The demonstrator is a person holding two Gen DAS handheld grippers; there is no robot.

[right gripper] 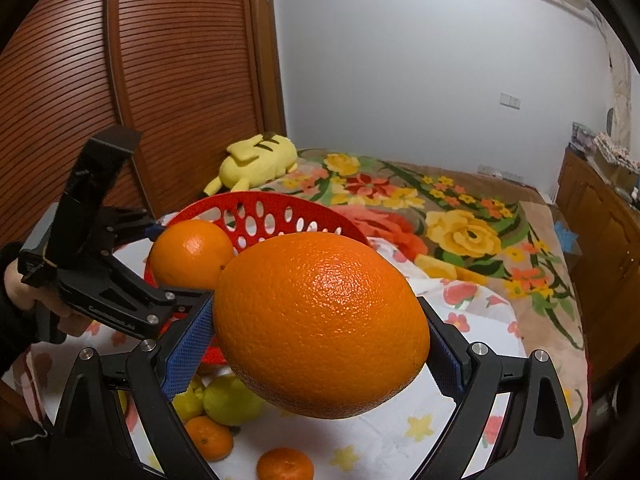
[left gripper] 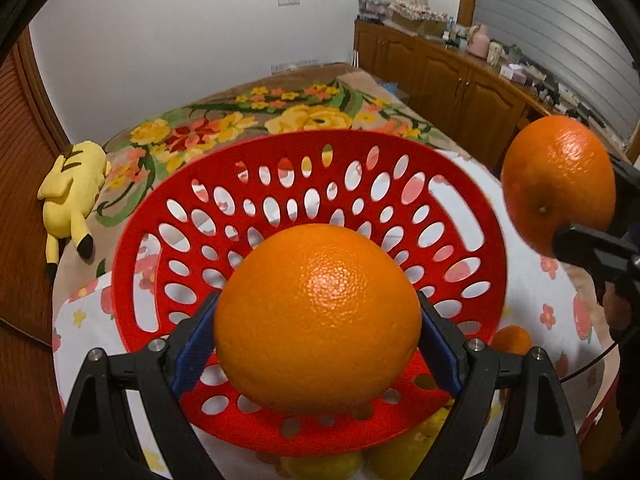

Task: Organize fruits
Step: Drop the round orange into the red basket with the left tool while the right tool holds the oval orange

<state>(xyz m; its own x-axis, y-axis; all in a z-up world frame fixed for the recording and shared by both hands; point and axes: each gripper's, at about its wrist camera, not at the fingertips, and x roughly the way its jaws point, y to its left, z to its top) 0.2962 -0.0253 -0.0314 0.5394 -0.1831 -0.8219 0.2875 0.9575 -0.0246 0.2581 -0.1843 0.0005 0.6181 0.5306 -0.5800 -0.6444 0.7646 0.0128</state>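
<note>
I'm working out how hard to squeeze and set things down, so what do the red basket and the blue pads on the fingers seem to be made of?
Red basket: looks like rigid moulded plastic, slightly matte, with clean oval holes and a thin even rim.
Blue pads: probably rubber or soft plastic, judging by the fine ribbed, grippy texture; hardness can't be told from here.

1. Left gripper: black frame, blue ribbed pads, bright orange fruit w/ pebbled skin.
2. Right gripper: same black & blue, 2nd orange same shade.
3. Basket: red, oval holes all over.
4. Tablecloth: white w/ red flowers, yellow stars.
5. Bedspread: tan, big yellow roses, red & orange blooms, green leaves.
6. Plush toy: yellow, black-tipped ears.
7. Lemons: yellow-green; small mandarins: orange.
</note>
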